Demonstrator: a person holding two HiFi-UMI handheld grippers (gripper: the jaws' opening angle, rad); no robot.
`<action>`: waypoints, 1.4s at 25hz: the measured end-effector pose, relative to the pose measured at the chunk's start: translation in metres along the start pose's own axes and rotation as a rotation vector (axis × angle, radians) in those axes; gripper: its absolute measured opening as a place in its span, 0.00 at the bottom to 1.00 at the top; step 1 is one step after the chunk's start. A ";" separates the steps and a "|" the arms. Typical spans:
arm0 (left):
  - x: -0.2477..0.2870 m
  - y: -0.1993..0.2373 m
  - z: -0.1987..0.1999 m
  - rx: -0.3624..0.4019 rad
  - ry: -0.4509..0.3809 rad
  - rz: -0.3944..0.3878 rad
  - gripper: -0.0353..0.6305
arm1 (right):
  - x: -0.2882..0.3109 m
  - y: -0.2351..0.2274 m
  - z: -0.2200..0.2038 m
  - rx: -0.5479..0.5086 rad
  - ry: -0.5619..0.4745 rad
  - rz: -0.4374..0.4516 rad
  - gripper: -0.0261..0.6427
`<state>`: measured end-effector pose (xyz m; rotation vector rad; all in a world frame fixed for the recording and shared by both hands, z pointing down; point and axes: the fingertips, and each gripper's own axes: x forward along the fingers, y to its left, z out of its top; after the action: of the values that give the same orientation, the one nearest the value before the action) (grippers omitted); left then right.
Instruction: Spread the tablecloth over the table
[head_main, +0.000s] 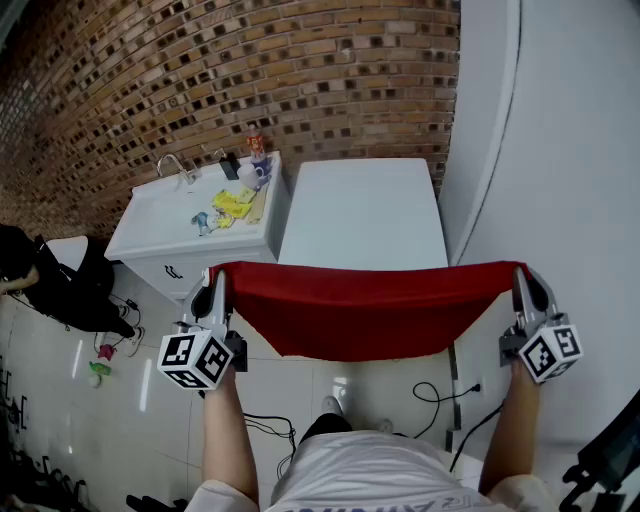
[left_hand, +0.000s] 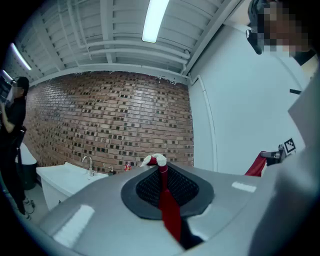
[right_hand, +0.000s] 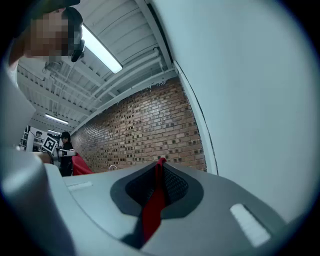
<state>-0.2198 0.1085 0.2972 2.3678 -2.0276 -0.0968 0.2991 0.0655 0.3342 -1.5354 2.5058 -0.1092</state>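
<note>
While I hold the red tablecloth (head_main: 365, 305) aloft before the white surface (head_main: 365, 215), left gripper (head_main: 218, 280) and right gripper (head_main: 520, 278) pinch its top corners, fingers closed tight; soft, light, it sags.

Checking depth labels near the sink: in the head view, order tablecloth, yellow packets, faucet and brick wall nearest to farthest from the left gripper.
1. tablecloth, clamped in the left gripper itself.
2. yellow packets, on the sink counter ahead.
3. faucet, at the counter's back edge.
4. brick wall, behind everything.
</note>
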 end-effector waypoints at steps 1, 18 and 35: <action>0.002 0.000 0.001 0.000 -0.001 0.002 0.07 | 0.003 -0.002 0.001 -0.003 -0.002 0.005 0.06; 0.120 0.043 -0.009 -0.006 0.005 -0.063 0.07 | 0.110 -0.035 -0.008 0.014 0.024 -0.045 0.06; 0.276 0.093 -0.045 0.003 0.068 -0.176 0.07 | 0.250 -0.087 -0.026 0.091 0.086 -0.187 0.06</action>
<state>-0.2666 -0.1793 0.3388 2.5098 -1.7898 -0.0162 0.2595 -0.1973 0.3408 -1.7588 2.3773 -0.3189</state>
